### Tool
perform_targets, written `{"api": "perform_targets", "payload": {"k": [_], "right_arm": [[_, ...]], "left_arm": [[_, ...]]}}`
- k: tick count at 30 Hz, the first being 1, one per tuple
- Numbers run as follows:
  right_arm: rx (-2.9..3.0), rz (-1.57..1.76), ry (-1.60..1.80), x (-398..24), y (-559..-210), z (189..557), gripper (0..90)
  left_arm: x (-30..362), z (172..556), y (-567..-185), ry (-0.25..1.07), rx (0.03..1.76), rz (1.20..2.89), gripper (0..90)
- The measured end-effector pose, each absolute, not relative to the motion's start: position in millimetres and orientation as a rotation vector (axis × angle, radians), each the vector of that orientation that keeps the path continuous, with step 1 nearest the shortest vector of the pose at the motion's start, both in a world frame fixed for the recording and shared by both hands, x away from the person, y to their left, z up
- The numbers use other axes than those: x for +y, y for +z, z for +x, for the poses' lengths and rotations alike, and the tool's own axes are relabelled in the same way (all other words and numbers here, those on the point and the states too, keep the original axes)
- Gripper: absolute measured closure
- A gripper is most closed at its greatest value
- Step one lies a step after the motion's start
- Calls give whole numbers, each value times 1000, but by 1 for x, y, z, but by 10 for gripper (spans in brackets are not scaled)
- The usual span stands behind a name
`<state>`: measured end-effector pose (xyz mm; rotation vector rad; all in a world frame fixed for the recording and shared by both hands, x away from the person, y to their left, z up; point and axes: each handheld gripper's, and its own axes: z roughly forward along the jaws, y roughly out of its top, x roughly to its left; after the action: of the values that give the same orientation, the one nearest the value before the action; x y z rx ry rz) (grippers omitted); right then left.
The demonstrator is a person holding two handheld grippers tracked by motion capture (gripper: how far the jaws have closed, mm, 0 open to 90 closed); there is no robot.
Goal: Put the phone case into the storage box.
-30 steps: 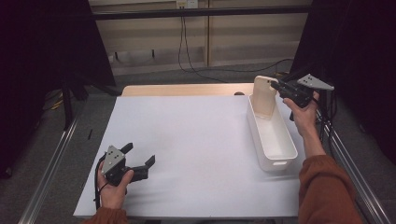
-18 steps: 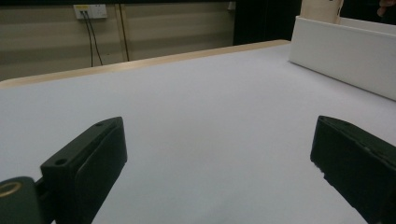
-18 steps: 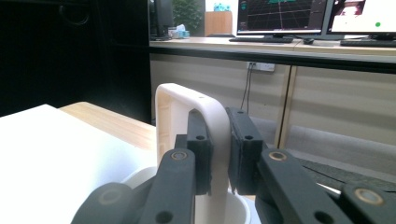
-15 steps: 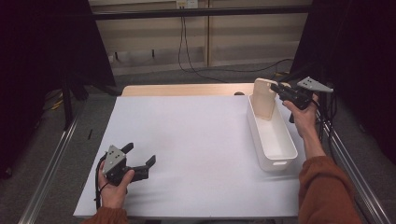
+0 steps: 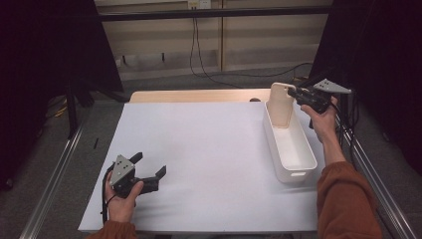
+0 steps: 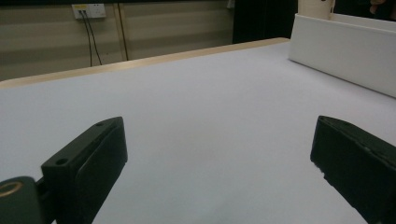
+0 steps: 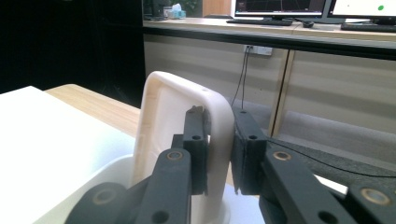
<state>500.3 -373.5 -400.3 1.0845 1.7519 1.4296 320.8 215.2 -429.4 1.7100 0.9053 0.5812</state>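
high view shows the right gripper (image 5: 294, 92) at the far right of the white table (image 5: 209, 149), its jaws pinching the rim of a cream lid (image 5: 281, 105) that stands upright at the far end of the white bin (image 5: 291, 149). right gripper view shows the lid's (image 7: 187, 140) edge between both pads, one jaw inside its rim and one outside. the left gripper (image 5: 149, 169) rests at the near left of the table, jaws spread wide and holding nothing.
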Motion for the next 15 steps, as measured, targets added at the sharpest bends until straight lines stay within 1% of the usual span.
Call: {"api": "perform_targets", "payload": {"k": [4, 6, 8, 15], "right_arm": [[1746, 1089, 1427, -373, -401, 500, 761], [1748, 1091, 1417, -373, -400, 499, 737], [1740, 1101, 1409, -375, -400, 498, 689], [1753, 1120, 1394, -379, -401, 491, 655]], "left_arm": [[216, 321, -429, 583, 908, 1712, 38], [216, 320, -429, 583, 907, 1712, 38], [216, 320, -429, 583, 907, 1713, 38], [216, 321, -429, 584, 909, 1713, 38]]}}
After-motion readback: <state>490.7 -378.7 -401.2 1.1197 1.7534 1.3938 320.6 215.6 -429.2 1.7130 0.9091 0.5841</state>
